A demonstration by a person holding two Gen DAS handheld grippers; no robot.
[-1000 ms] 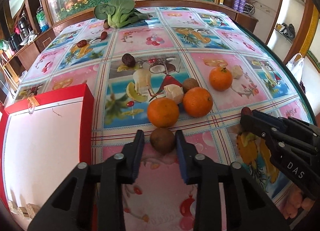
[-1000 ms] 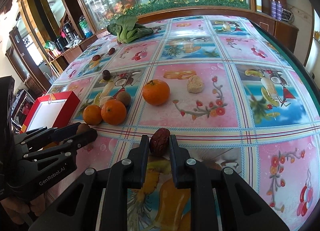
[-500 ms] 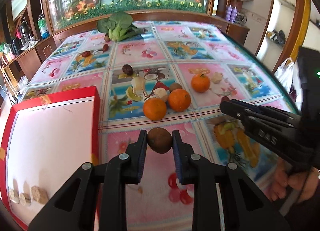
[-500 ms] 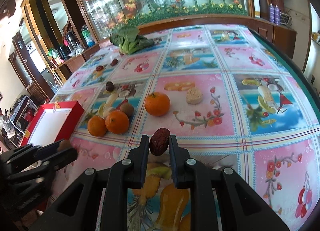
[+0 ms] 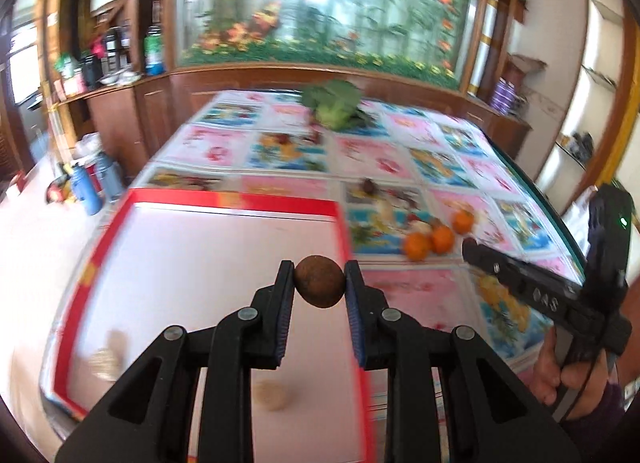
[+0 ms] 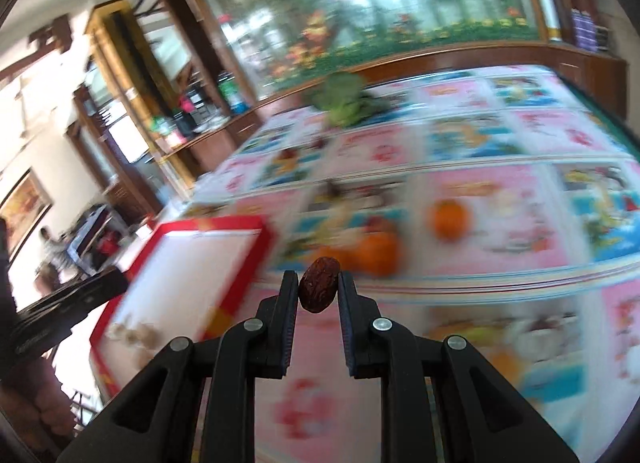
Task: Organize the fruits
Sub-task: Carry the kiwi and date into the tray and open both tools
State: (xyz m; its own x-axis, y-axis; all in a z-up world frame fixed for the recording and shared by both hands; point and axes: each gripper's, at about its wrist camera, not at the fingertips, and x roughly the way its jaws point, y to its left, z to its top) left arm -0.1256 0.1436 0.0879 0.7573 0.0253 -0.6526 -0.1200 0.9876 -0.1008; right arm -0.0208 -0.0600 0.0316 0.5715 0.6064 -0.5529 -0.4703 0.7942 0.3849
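My left gripper is shut on a round brown fruit and holds it in the air above the red-rimmed white box. A wrinkled dark red date sits pinched in my right gripper, over the patterned tablecloth just right of the box. Three oranges lie grouped on the cloth right of the box. The right gripper's black body shows at the right of the left wrist view, in a hand.
Pale lumps lie inside the box near its front. A green leafy vegetable rests at the far end of the table, with small dark fruits before it. Wooden cabinets and a glass display stand behind. The table's edge runs along the right.
Both grippers have risen and swung left with their fruits. The left one has gone from the tablecloth to over the box; the right one has come closer to the box. The views are now blurred.
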